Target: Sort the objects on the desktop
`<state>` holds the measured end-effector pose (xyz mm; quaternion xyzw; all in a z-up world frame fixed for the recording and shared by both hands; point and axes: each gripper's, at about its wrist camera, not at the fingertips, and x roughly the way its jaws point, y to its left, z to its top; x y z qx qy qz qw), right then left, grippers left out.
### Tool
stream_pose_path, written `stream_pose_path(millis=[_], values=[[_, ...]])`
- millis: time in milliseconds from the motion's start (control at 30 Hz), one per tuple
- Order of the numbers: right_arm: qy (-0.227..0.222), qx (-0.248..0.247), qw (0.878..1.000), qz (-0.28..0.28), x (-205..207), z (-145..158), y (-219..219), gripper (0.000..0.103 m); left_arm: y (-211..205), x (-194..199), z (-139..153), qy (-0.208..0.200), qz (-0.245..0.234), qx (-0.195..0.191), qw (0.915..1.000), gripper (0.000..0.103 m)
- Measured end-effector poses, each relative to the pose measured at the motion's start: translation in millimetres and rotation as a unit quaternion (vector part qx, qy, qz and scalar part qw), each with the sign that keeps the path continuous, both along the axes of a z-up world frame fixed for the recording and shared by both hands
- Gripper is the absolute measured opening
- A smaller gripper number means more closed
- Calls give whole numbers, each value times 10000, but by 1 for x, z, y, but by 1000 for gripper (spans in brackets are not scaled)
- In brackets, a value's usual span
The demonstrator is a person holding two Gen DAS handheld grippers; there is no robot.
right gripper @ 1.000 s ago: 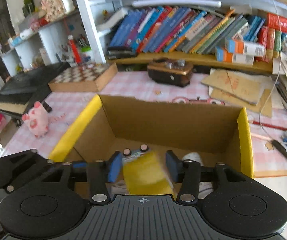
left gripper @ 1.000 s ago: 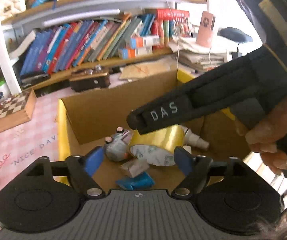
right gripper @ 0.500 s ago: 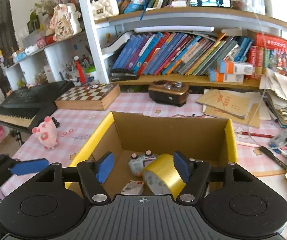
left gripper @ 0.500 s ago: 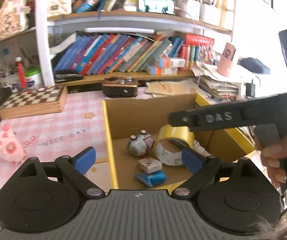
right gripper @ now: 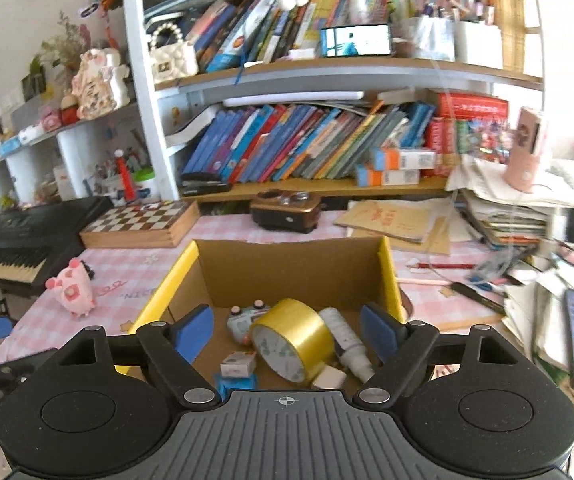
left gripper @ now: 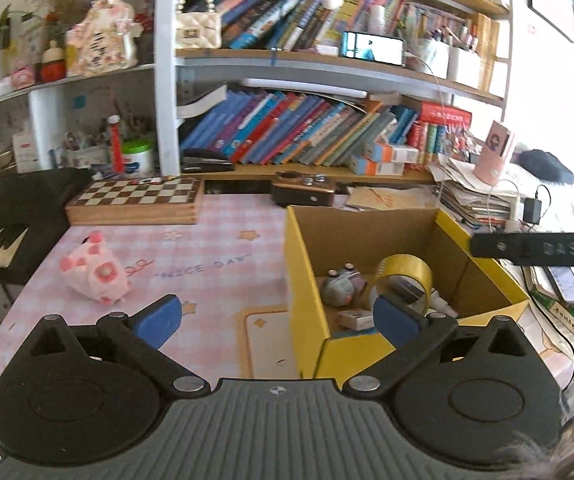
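While the yellow tape roll (right gripper: 291, 338) lies tilted in the cardboard box (right gripper: 391, 276), its hole facing down-left toward the camera, the white bottle (right gripper: 345, 340) beside it runs lengthwise front to back. Both the right tongs (right gripper: 287, 326) and the left tongs (left gripper: 275, 318) hover above the near rim, spread wide and empty. Only the left view shows the right tool's black finger (left gripper: 535, 249) over the box's right wall; the pink pig toy (left gripper: 95, 274) stands on the tabletop (left gripper: 207, 280).

right hand-held gripper (right gripper: 287, 326) let go of the yellow tape roll (right gripper: 293, 340), jaws now wide apart, pulled back above the cardboard box (right gripper: 291, 264); tape lies inside the box. left hand-held gripper (left gripper: 275, 316) also opened wider and drew back, now showing the pink pig toy (left gripper: 93, 272).
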<state>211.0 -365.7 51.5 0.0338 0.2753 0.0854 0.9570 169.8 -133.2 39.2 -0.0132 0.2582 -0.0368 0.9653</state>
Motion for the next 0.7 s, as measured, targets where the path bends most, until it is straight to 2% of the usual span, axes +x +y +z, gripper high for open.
stream_pose_path(millis=[200,700], values=[[56,-90,9997,-211,-26,-4,11,85,20,-18,-3,-17,119,-234,9997,103],[468,-129,9979,-426,-92,-21,74,86,66,-66,-29,356,-175,-175,9991,103]])
